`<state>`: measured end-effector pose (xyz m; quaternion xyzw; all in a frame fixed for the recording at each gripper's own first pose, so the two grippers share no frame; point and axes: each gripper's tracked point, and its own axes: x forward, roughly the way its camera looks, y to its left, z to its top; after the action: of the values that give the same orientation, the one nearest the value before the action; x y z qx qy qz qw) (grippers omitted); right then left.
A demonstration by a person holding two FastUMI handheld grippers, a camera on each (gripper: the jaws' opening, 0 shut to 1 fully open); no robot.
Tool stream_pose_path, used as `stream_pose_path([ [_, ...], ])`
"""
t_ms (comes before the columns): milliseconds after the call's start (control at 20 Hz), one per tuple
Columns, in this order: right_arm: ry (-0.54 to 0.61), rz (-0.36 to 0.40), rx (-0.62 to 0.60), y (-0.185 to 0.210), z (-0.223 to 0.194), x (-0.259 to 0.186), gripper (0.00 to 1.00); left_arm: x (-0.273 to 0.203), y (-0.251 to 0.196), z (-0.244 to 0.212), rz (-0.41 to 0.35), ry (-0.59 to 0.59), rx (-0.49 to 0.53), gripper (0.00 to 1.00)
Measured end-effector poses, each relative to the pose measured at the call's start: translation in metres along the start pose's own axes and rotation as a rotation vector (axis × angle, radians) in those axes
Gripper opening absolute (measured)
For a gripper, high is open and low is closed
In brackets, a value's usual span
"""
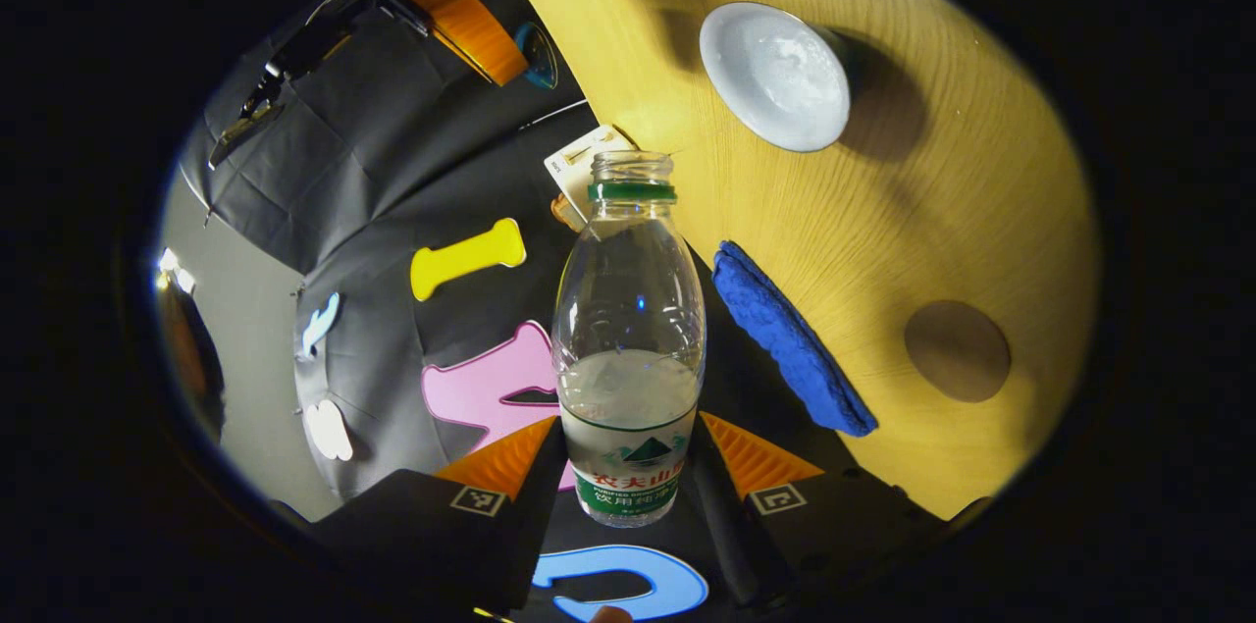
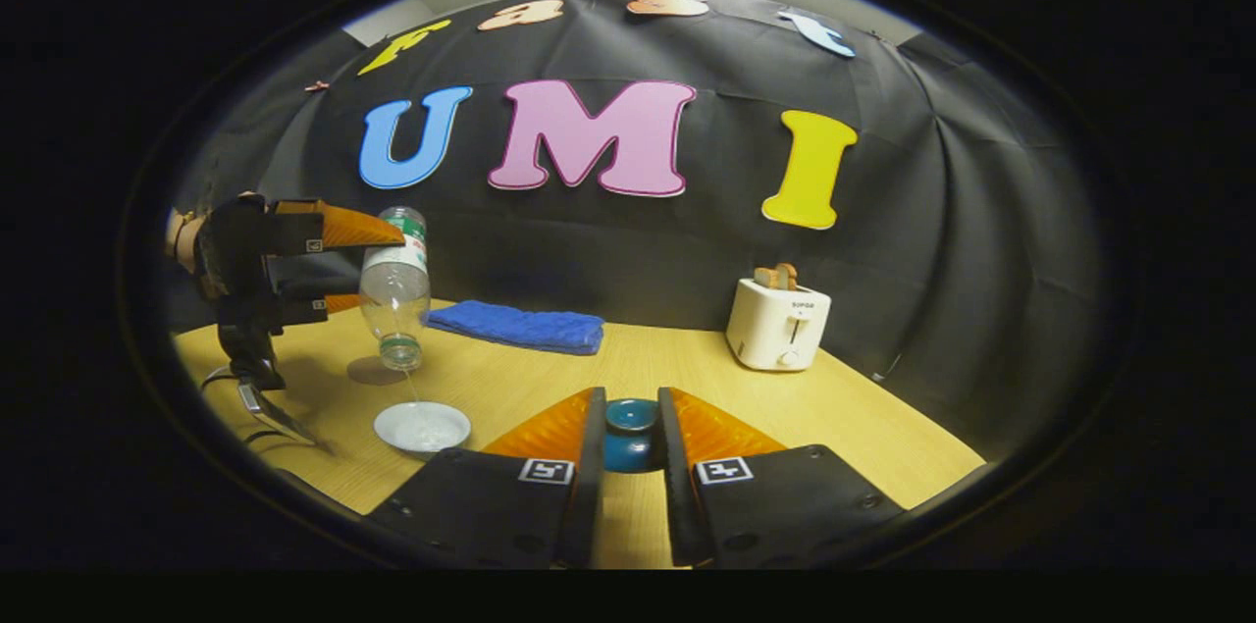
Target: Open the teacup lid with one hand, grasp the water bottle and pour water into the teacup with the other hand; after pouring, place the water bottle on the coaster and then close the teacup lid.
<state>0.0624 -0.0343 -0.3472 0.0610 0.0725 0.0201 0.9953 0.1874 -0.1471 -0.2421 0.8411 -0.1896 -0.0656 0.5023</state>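
Between my left gripper's (image 1: pixel 628 466) fingers sat the bottle (image 1: pixel 628 338), both fingers pressed on its labelled lower part, cap off, water pooled toward the base in that view. From the right gripper view I saw that same gripper (image 2: pixel 339 265) off to my left with the bottle (image 2: pixel 394 285) tipped neck-down above the teacup (image 2: pixel 422 427), a thin stream running from the mouth into the open cup. In the left gripper view the cup (image 1: pixel 775 76) lay past the bottle's neck on the wooden table (image 1: pixel 942 211), with the round coaster (image 1: pixel 957 351) well apart from it and a blue cloth (image 1: pixel 790 338) near the table edge. My right gripper (image 2: pixel 630 437) had closed on the lid (image 2: pixel 631 434) (a dark teal one), both fingers against its sides, held above the table (image 2: pixel 863 427). A toaster (image 2: pixel 777 324) stood farther back, right of the cloth (image 2: pixel 518 326).
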Motion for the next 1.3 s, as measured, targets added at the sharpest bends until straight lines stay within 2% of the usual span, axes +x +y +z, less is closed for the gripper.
stream_pose_path([
  [150, 0.012, 0.011, -0.002, 0.003, -0.004, 0.003, 0.26, -0.003, -0.017, 0.007, -0.059, 0.020, -0.115, 0.74],
  [250, 0.020, 0.021, -0.005, 0.007, -0.006, 0.006, 0.25, -0.012, -0.029, 0.010, -0.125, 0.046, -0.279, 0.74],
  [300, 0.023, 0.028, -0.004, 0.008, -0.007, 0.007, 0.36, -0.014, -0.035, 0.012, -0.157, 0.063, -0.367, 0.74],
  [350, 0.026, 0.031, -0.005, 0.009, -0.008, 0.010, 0.36, -0.016, -0.041, 0.013, -0.188, 0.085, -0.473, 0.74],
  [400, 0.031, 0.037, -0.003, 0.010, -0.009, 0.011, 0.26, -0.020, -0.047, 0.014, -0.221, 0.113, -0.590, 0.74],
  [550, 0.040, 0.051, 0.011, 0.013, -0.008, 0.017, 0.26, -0.022, -0.058, 0.012, -0.272, 0.200, -0.848, 0.74],
  [600, 0.042, 0.053, 0.008, 0.013, -0.007, 0.020, 0.36, -0.020, -0.058, 0.008, -0.276, 0.227, -0.941, 0.74],
  [700, 0.042, 0.060, 0.005, 0.015, -0.004, 0.024, 0.31, -0.014, -0.059, 0.003, -0.264, 0.275, -1.168, 0.75],
  [850, 0.038, 0.073, 0.005, 0.019, 0.000, 0.029, 0.30, -0.011, -0.063, 0.001, -0.233, 0.334, -1.502, 0.75],
  [950, 0.041, 0.080, 0.010, 0.022, -0.001, 0.032, 0.31, -0.011, -0.067, 0.000, -0.227, 0.379, -1.683, 0.75],
  [1050, 0.040, 0.087, 0.017, 0.027, -0.001, 0.034, 0.31, -0.006, -0.076, -0.001, -0.223, 0.418, -1.812, 0.75],
  [1100, 0.039, 0.090, 0.018, 0.029, -0.001, 0.035, 0.36, -0.004, -0.082, -0.001, -0.218, 0.431, -1.868, 0.75],
  [1150, 0.039, 0.093, 0.017, 0.031, -0.001, 0.036, 0.31, -0.003, -0.085, 0.001, -0.212, 0.444, -1.920, 0.75],
  [1300, 0.042, 0.105, 0.022, 0.037, -0.002, 0.038, 0.28, -0.006, -0.091, -0.003, -0.160, 0.492, -2.028, 0.75],
])
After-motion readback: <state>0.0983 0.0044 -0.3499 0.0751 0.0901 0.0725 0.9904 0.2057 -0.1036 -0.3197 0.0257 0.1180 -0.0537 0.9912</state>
